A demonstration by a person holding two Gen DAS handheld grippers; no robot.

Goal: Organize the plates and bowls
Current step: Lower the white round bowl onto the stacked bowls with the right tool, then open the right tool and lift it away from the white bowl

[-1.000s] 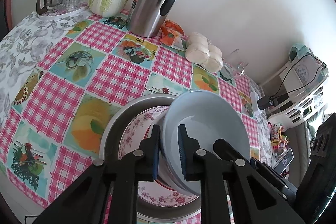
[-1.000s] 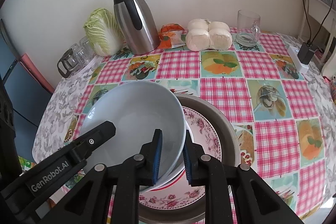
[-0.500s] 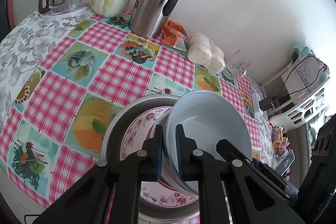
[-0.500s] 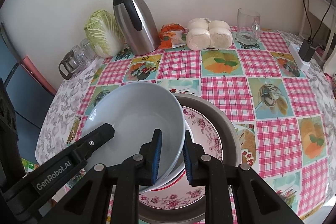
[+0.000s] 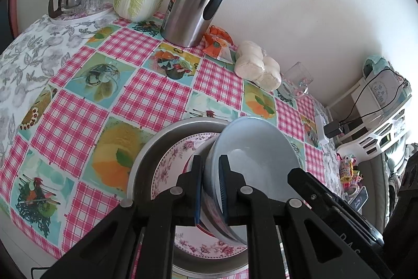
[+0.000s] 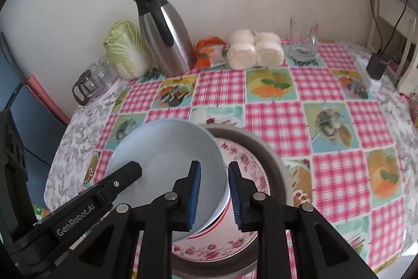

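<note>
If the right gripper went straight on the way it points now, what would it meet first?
Probably the flowered plate in the metal basin: the right gripper, jaws opening, straddles the pale blue bowl rim. Depth is uncertain.

- Left gripper (image 5: 211, 182) angles steeply downward, its blue-padded jaws drawn close and clamped on the rim of the pale blue bowl (image 5: 257, 148)
- Right gripper (image 6: 214, 191) points down at a similar slant; its jaws are opening, the bowl's rim between them, the right pad clear of it
- Each gripper's black arm shows in the other's view
</note>
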